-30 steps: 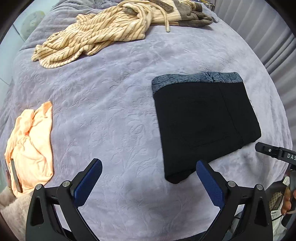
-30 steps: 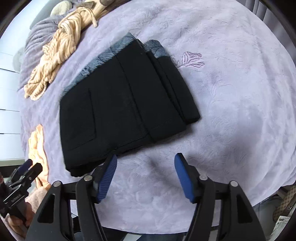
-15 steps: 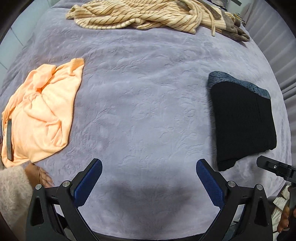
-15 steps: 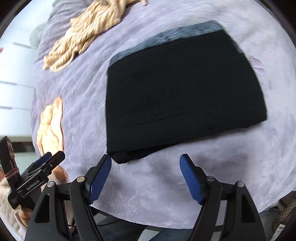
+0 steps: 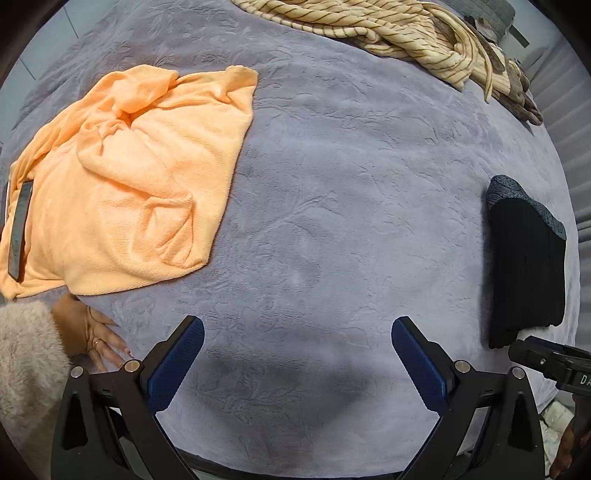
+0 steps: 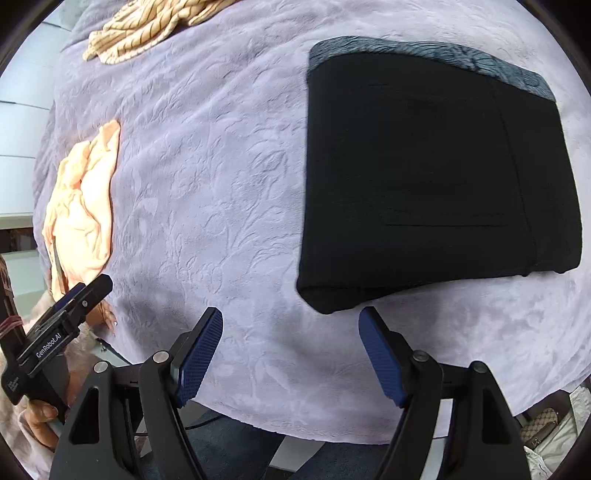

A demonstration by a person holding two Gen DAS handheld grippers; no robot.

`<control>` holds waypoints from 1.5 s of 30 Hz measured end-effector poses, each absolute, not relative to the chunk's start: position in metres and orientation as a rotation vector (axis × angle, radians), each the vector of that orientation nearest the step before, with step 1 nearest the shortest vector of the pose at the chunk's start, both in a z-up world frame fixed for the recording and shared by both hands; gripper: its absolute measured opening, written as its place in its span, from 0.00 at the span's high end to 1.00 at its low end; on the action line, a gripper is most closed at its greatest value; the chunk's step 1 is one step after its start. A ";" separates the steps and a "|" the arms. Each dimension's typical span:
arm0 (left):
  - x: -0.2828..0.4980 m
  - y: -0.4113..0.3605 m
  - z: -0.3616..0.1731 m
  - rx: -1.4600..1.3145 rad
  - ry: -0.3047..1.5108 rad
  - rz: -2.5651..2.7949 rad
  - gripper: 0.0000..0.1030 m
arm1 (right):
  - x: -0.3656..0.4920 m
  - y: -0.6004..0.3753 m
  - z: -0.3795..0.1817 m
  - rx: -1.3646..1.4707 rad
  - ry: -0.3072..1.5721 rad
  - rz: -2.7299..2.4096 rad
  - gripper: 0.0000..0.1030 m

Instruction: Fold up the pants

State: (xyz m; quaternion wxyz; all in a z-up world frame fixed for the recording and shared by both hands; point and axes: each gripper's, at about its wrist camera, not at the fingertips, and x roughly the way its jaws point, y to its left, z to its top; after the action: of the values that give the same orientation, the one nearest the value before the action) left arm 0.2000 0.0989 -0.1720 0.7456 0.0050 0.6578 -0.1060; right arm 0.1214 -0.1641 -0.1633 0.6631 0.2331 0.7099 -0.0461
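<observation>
Covering the bed, a lilac embossed blanket (image 5: 332,192) under strewn clothes.

From my station I saw the pants (image 6: 424,177) were plain black, with a band (image 6: 436,53) of mottled blue-grey along one edge. The blanket (image 5: 332,221) under them was pale lavender-grey with an embossed leaf pattern. A garment (image 5: 122,184) off to the side was soft peach-orange and carried one grey strip (image 5: 19,232). The far heap of cloth (image 5: 369,26) was cream with thin brown stripes. Both my grippers were black with dark blue textured pads (image 6: 199,354). The sleeve (image 5: 22,354) was fluffy beige.
</observation>
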 end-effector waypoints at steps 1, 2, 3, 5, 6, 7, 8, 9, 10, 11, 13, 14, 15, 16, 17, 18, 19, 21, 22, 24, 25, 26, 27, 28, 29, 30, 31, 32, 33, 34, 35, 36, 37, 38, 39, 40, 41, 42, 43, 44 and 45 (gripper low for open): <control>0.202 0.102 -0.173 0.008 1.442 -0.232 0.01 | 0.124 -0.158 -0.164 0.510 1.615 -0.103 0.23; 0.203 0.103 -0.173 0.007 1.443 -0.231 0.01 | 0.127 -0.154 -0.164 0.495 1.623 -0.098 0.23; 0.205 0.104 -0.174 0.008 1.443 -0.230 0.01 | 0.129 -0.149 -0.165 0.482 1.630 -0.092 0.23; 0.206 0.105 -0.172 0.015 1.438 -0.233 0.01 | 0.134 -0.142 -0.163 0.464 1.629 -0.082 0.23; 0.207 0.103 -0.171 0.021 1.435 -0.236 0.01 | 0.136 -0.139 -0.161 0.457 1.625 -0.074 0.23; 0.208 0.102 -0.169 0.027 1.432 -0.242 0.01 | 0.137 -0.138 -0.161 0.452 1.624 -0.070 0.23; 0.208 0.099 -0.168 0.035 1.428 -0.247 0.01 | 0.138 -0.136 -0.160 0.445 1.622 -0.065 0.23; 0.208 0.093 -0.168 0.049 1.426 -0.253 0.01 | 0.138 -0.136 -0.159 0.443 1.619 -0.061 0.23; 0.209 0.089 -0.168 0.063 1.429 -0.259 0.01 | 0.138 -0.138 -0.158 0.444 1.614 -0.057 0.23; 0.208 0.081 -0.169 0.080 1.432 -0.267 0.01 | 0.137 -0.140 -0.156 0.447 1.606 -0.055 0.23; 0.206 0.064 -0.169 0.117 1.438 -0.285 0.01 | 0.133 -0.148 -0.152 0.459 1.586 -0.058 0.23; 0.205 0.053 -0.169 0.142 1.436 -0.296 0.01 | 0.128 -0.156 -0.150 0.475 1.571 -0.061 0.23; 0.203 0.043 -0.168 0.164 1.433 -0.303 0.01 | 0.125 -0.165 -0.149 0.492 1.557 -0.066 0.23; 0.201 0.031 -0.167 0.190 1.430 -0.312 0.01 | 0.122 -0.173 -0.147 0.504 1.547 -0.072 0.23; 0.199 0.019 -0.166 0.214 1.428 -0.317 0.01 | 0.119 -0.184 -0.145 0.521 1.532 -0.082 0.23; 0.197 0.007 -0.165 0.234 1.427 -0.320 0.01 | 0.113 -0.198 -0.144 0.545 1.515 -0.096 0.23; 0.195 -0.003 -0.164 0.249 1.429 -0.321 0.01 | 0.108 -0.211 -0.144 0.566 1.500 -0.104 0.23; 0.188 -0.026 -0.163 0.280 1.437 -0.318 0.01 | 0.096 -0.243 -0.142 0.609 1.471 -0.124 0.23; 0.183 -0.039 -0.163 0.298 1.439 -0.319 0.01 | 0.090 -0.258 -0.142 0.625 1.460 -0.134 0.23; 0.173 -0.063 -0.160 0.333 1.435 -0.315 0.01 | 0.077 -0.294 -0.141 0.649 1.438 -0.153 0.23; 0.168 -0.075 -0.158 0.347 1.432 -0.309 0.01 | 0.072 -0.306 -0.141 0.654 1.432 -0.159 0.23; 0.163 -0.085 -0.156 0.351 1.431 -0.303 0.01 | 0.065 -0.324 -0.143 0.663 1.428 -0.164 0.23; 0.158 -0.095 -0.155 0.350 1.434 -0.296 0.01 | 0.059 -0.336 -0.145 0.672 1.427 -0.166 0.23; 0.154 -0.105 -0.153 0.343 1.437 -0.289 0.01 | 0.053 -0.349 -0.147 0.680 1.429 -0.170 0.23; 0.150 -0.113 -0.151 0.339 1.439 -0.281 0.01 | 0.047 -0.362 -0.148 0.687 1.431 -0.173 0.23; 0.147 -0.119 -0.150 0.337 1.441 -0.273 0.01 | 0.041 -0.375 -0.149 0.694 1.428 -0.170 0.23; 0.145 -0.126 -0.149 0.335 1.443 -0.265 0.01 | 0.037 -0.386 -0.149 0.694 1.423 -0.167 0.23; 0.144 -0.130 -0.148 0.329 1.446 -0.261 0.01 | 0.032 -0.399 -0.149 0.688 1.417 -0.168 0.23; 0.143 -0.136 -0.146 0.322 1.448 -0.258 0.01 | 0.029 -0.409 -0.150 0.687 1.413 -0.169 0.23; 0.145 -0.140 -0.144 0.319 1.447 -0.254 0.01 | 0.025 -0.417 -0.151 0.691 1.409 -0.171 0.23; 0.146 -0.144 -0.141 0.319 1.442 -0.252 0.01 | 0.021 -0.427 -0.153 0.700 1.401 -0.175 0.23; 0.148 -0.148 -0.139 0.321 1.432 -0.254 0.01 | 0.019 -0.438 -0.154 0.711 1.390 -0.181 0.23; 0.151 -0.152 -0.136 0.320 1.419 -0.259 0.01 | 0.016 -0.446 -0.155 0.721 1.382 -0.185 0.23; 0.155 -0.156 -0.135 0.314 1.412 -0.267 0.01 | 0.015 -0.456 -0.157 0.737 1.373 -0.190 0.23; 0.159 -0.158 -0.135 0.298 1.410 -0.280 0.01 | 0.014 -0.462 -0.159 0.748 1.366 -0.191 0.23; 0.163 -0.160 -0.137 0.275 1.416 -0.296 0.01 | 0.014 -0.470 -0.161 0.759 1.360 -0.190 0.23; 0.167 -0.160 -0.140 0.248 1.430 -0.309 0.01 | 0.015 -0.475 -0.163 0.768 1.354 -0.187 0.23; 0.173 -0.160 -0.144 0.215 1.449 -0.324 0.01 | 0.016 -0.479 -0.164 0.775 1.349 -0.181 0.23; 0.179 -0.160 -0.150 0.184 1.466 -0.338 0.01 | 0.016 -0.483 -0.166 0.782 1.348 -0.171 0.23; 0.185 -0.159 -0.154 0.164 1.475 -0.347 0.01 | 0.019 -0.486 -0.167 0.792 1.346 -0.156 0.22; 0.191 -0.159 -0.159 0.151 1.479 -0.358 0.01 | 0.022 -0.488 -0.170 0.810 1.343 -0.130 0.20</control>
State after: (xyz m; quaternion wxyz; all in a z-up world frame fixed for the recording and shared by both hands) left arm 0.1913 -0.1589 -0.1587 0.7217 0.0685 0.6695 -0.1620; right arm 0.0220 -0.4883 -0.1700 0.7059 0.3646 0.6044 -0.0586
